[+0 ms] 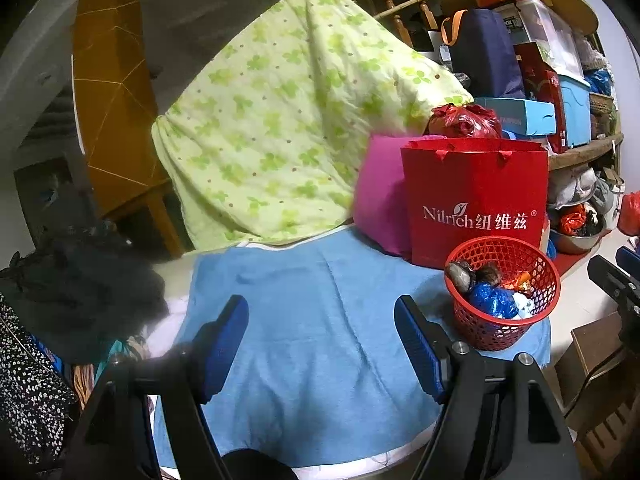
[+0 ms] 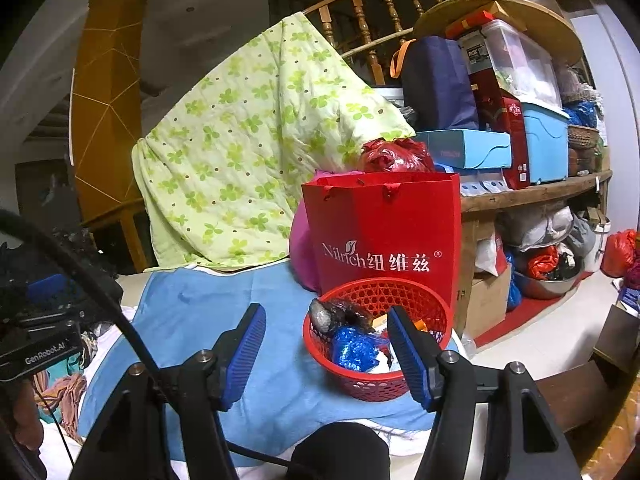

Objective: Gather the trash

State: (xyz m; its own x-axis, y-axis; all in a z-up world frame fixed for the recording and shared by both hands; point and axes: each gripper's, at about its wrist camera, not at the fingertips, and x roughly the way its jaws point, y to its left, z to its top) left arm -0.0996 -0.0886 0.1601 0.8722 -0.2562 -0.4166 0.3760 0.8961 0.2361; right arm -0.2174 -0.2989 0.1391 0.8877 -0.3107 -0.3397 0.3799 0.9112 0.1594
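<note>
A red mesh basket point(image 1: 505, 292) is seen standing on the blue cloth point(image 1: 320, 344) near its right edge, just in front of the red paper bag point(image 1: 476, 200), and it already holds the collected trash: a crumpled blue wrapper point(image 1: 492, 300), a grey-dark bundle point(image 1: 460, 276) and an orange scrap point(image 1: 520, 280). The basket appears to have been set at that edge so that it stays within reach of both tools. The left gripper point(image 1: 320, 344) is held with its jaws spread wide over the bare middle of the cloth, nothing between them. The right gripper point(image 2: 326, 354) is likewise spread and empty, its right finger point(image 2: 408, 356) lying in front of the basket's rim in its own view; whether it touches the basket cannot be told. No loose litter is visible on the open part of the cloth, so the collecting is judged close to done, or the remaining pieces lie out of view. A green-patterned quilt point(image 1: 280, 120) is draped behind the cloth's far edge, and dark clothing point(image 1: 80, 280) is heaped at its left edge.
</note>
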